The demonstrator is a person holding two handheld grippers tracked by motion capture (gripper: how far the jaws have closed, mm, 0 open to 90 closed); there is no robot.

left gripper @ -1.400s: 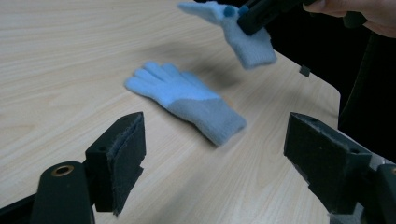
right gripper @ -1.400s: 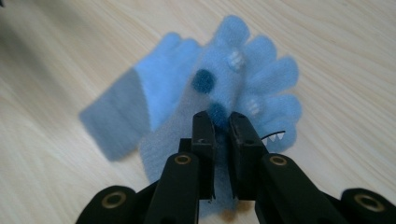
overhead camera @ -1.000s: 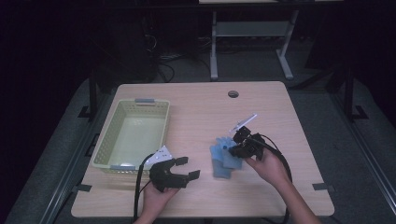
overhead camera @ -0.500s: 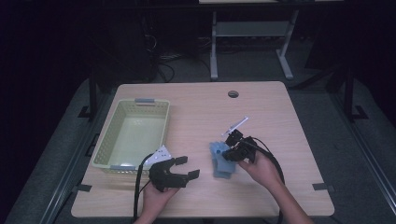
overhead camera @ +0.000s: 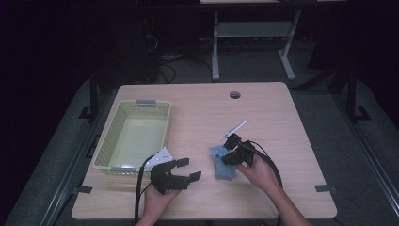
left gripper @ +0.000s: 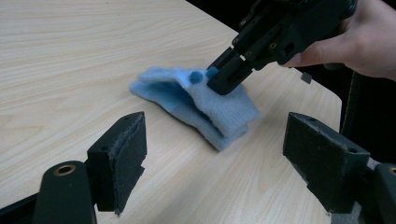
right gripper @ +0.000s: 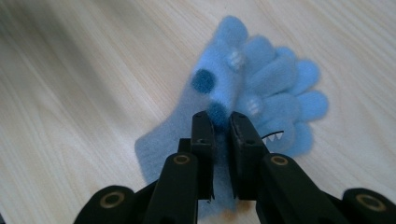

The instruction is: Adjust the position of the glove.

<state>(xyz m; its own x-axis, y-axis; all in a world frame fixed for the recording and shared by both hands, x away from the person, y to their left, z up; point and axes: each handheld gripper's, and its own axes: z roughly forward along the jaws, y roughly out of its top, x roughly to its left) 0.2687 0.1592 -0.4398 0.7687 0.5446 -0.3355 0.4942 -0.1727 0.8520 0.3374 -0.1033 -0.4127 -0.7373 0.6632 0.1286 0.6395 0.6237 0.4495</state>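
Note:
A fuzzy light-blue glove [overhead camera: 219, 165] with dark blue spots and a small toothed mouth lies on the wooden table, right of centre near the front. It also shows in the left gripper view as the glove [left gripper: 205, 109] and in the right gripper view as the glove [right gripper: 261, 79]. My right gripper [right gripper: 221, 126] is shut on a raised fold of it by a dark spot, and its jaws point down and left at the fabric [overhead camera: 227, 156]. My left gripper [overhead camera: 189, 168] rests open to the left of the glove. Its pads [left gripper: 126, 154] stand wide apart with nothing between them.
A pale green plastic basket [overhead camera: 101, 150] stands empty at the left half of the table, just behind my left hand. A round cable hole [overhead camera: 235, 94] sits near the far edge. The right edge of the table [left gripper: 327, 93] is close behind the glove.
My right gripper has moved left and downward with the glove, bringing it closer to the left gripper. The left gripper has stayed where it was.

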